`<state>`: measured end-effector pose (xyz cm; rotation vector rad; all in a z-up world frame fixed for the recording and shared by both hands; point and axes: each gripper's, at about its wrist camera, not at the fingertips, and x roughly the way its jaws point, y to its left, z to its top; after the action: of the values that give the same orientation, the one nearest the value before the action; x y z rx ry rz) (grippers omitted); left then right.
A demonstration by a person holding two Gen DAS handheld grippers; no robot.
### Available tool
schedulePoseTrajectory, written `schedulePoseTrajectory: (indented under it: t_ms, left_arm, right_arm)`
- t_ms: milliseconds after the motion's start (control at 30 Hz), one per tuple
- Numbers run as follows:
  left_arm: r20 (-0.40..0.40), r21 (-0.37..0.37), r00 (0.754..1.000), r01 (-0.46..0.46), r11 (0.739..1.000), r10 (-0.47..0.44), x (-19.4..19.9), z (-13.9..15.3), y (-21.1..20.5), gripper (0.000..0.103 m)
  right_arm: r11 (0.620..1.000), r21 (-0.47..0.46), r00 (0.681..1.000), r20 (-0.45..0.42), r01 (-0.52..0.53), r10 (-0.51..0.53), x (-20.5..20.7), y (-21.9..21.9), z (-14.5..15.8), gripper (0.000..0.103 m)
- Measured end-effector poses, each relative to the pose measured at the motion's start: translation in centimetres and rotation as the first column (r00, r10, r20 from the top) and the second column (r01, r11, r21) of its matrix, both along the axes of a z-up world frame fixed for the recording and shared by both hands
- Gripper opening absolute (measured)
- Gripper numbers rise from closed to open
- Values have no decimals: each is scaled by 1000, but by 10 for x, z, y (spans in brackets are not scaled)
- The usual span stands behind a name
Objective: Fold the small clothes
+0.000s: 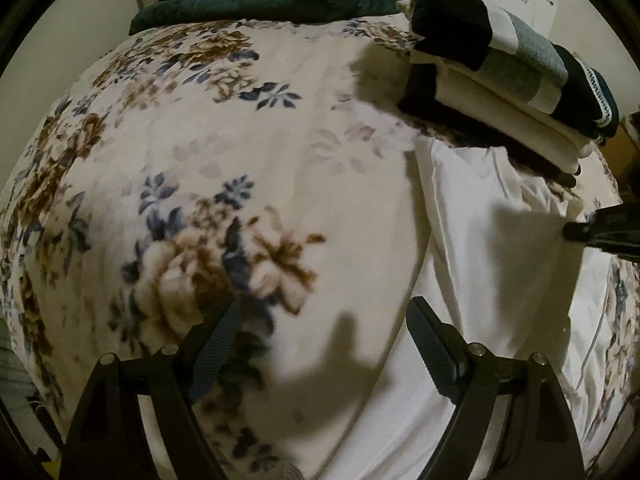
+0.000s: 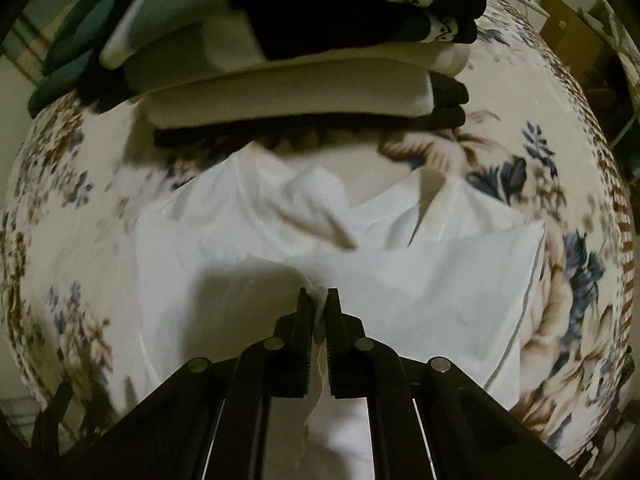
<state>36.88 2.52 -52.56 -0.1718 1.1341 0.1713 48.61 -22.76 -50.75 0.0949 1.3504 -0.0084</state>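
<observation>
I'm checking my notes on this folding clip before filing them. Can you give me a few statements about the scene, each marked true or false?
1. The right hand-held gripper is shut on the white garment. True.
2. The left hand-held gripper is clamped on the floral blanket. False: its jaws stand open with nothing between them.
3. A stack of folded clothes lies beyond the white garment. True.
4. The white garment sits on top of that stack. False: it lies on the blanket in front of it.
</observation>
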Motion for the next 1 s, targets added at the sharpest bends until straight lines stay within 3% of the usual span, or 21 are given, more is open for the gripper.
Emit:
schedulePoseTrajectory:
  t_ms: [67, 133, 200, 267, 500, 700, 833, 900, 1000]
  left_arm:
    - [-5, -9, 1000, 7, 1000, -7, 4, 0, -3, 84]
    - [3, -16, 1000, 17, 1000, -17, 5, 4, -4, 84]
    - [12, -11, 999, 32, 999, -31, 3, 11, -6, 84]
    - [14, -12, 999, 41, 999, -41, -1, 18, -8, 84]
    - [-7, -11, 997, 78, 997, -78, -41, 43, -41, 84]
    - [-74, 1, 995, 67, 998, -67, -106, 45, -113, 84]
    - [-182, 12, 983, 34, 999, -31, -154, 25, -171, 84]
    - [-244, 10, 970, -4, 1000, 6, -175, 11, -198, 84]
    - [-263, 23, 960, -94, 995, 97, -195, 4, -219, 84]
  right_arm:
    - [1000, -5, 999, -48, -13, 13, 14, 3, -15, 6]
    - [1000, 30, 996, -94, -2, 5, 23, 5, -25, 14]
    - [998, 58, 994, -113, 7, 0, 19, -4, -18, 42]
    - [995, 101, 994, -108, 26, -15, 3, -22, -1, 56]
    - [980, 132, 976, -176, 150, -126, -88, -123, 50, 62]
    - [972, 145, 960, -235, 188, -150, -148, -226, 60, 62]
    - [978, 172, 964, -256, 121, -74, -151, -279, 51, 62]
    - [973, 217, 970, -242, 73, -18, -137, -294, 44, 62]
    - [952, 307, 975, -214, 9, 60, -95, -304, 21, 62]
